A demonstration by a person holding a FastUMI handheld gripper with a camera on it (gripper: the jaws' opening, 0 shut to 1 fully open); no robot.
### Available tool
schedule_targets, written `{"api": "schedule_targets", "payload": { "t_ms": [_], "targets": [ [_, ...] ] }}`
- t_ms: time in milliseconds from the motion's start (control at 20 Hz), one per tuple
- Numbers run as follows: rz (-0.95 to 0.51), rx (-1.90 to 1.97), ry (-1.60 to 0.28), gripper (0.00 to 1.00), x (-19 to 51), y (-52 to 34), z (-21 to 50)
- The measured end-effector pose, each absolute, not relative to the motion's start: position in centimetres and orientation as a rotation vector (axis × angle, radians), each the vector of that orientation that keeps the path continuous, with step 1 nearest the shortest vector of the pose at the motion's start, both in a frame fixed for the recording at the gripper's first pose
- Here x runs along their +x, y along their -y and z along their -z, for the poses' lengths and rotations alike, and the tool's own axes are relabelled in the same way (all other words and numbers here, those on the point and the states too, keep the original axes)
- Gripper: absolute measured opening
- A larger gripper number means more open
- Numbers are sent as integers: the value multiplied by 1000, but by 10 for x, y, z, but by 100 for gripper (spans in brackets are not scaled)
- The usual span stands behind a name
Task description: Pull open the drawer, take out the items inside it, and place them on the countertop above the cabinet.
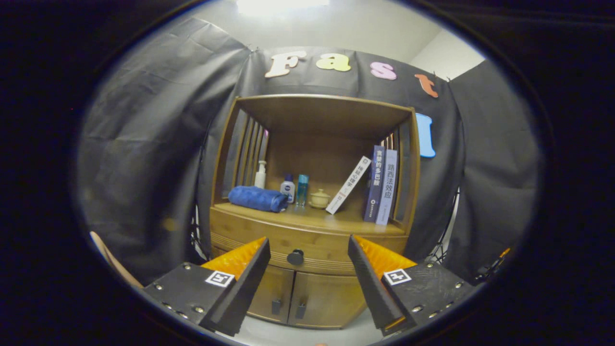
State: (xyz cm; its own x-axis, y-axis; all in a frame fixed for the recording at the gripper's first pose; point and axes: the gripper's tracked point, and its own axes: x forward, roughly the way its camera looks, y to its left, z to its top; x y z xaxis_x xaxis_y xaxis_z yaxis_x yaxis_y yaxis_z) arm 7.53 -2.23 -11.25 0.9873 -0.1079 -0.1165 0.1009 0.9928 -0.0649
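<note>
Gripper fingers stand wide apart and hold nothing. The drawer is closed — its dark knob sits between the fingers, beyond their tips. On the tabletop above the cabinet: a rolled blue towel, three bottles, a small lidded jar and three books — one leaning.

Your gripper — wedge-shaped fingers with ribbed inner pads, dark bases studded with screws, each carrying a square black-and-white marker.
</note>
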Motion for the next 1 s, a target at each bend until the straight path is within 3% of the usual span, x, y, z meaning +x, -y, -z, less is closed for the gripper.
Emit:
{"api": "schedule_targets", "payload": {
  "t_ms": [350, 800, 1000],
  "targets": [
    [174, 21, -293, 97, 145, 67, 214],
    [93, -34, -287, 97, 205, 8, 240],
    [62, 20, -341, 67, 228, -5, 261]
  ]
}}
